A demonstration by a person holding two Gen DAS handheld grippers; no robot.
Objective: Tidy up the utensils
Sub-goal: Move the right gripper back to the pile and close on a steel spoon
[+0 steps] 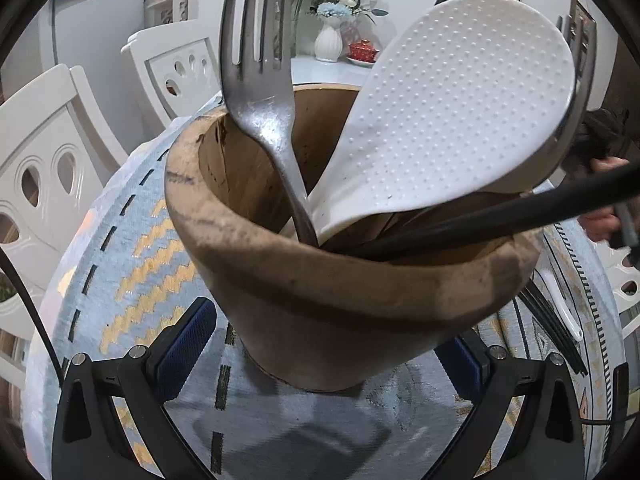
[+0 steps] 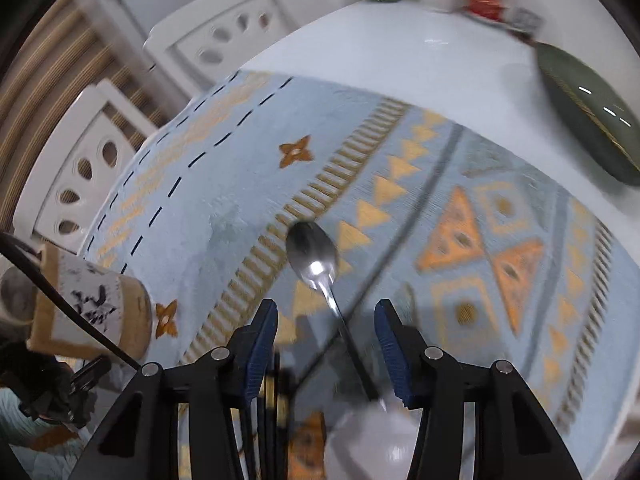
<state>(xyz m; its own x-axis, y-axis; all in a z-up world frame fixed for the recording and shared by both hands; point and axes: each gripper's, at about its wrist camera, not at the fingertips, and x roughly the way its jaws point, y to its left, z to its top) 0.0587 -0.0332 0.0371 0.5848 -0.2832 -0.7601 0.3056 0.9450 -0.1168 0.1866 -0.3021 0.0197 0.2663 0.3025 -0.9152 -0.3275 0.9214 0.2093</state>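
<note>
A brown wooden utensil holder (image 1: 340, 300) stands on the patterned cloth between the fingers of my left gripper (image 1: 328, 332). A thin strip of cloth shows between the left pad (image 1: 184, 344) and the holder's wall. The holder contains a metal fork (image 1: 260, 112), a white dimpled rice paddle (image 1: 448, 120) and black chopsticks (image 1: 500, 216). My right gripper (image 2: 326, 308) hangs open over a metal spoon (image 2: 312, 252), whose handle runs between the pads untouched. The holder (image 2: 92, 300) is also at the left of the right wrist view.
More black chopsticks (image 2: 268, 408) and a white spoon (image 2: 372, 440) lie under the right gripper. A dark green plate (image 2: 588, 128) sits at the far right of the table. White chairs (image 1: 52, 168) line the left edge. A vase of flowers (image 1: 330, 40) stands at the back.
</note>
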